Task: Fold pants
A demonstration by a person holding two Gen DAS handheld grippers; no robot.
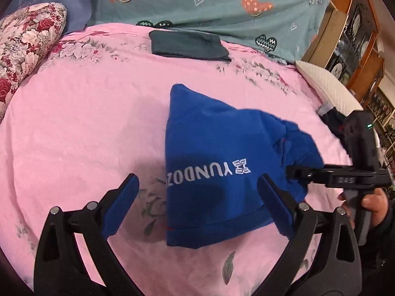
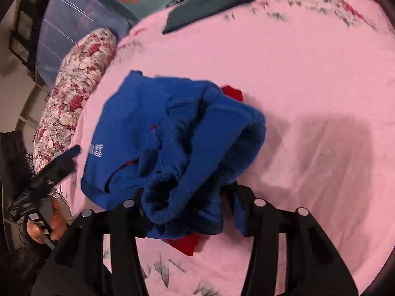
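Note:
Blue pants with white "YUNDOZ" lettering lie bunched on the pink bed sheet. My left gripper is open and empty, its blue pads spread just short of the pants' hem. My right gripper comes in from the right and is shut on the pants' bunched edge. In the right wrist view the pants are crumpled, with the elastic waistband caught between my right gripper's fingers. A red lining shows beneath. The left gripper is at the left.
A folded dark green garment lies at the far side of the sheet. A floral pillow is at left, a white pillow at right, a teal patterned cover behind. A wooden cabinet stands at far right.

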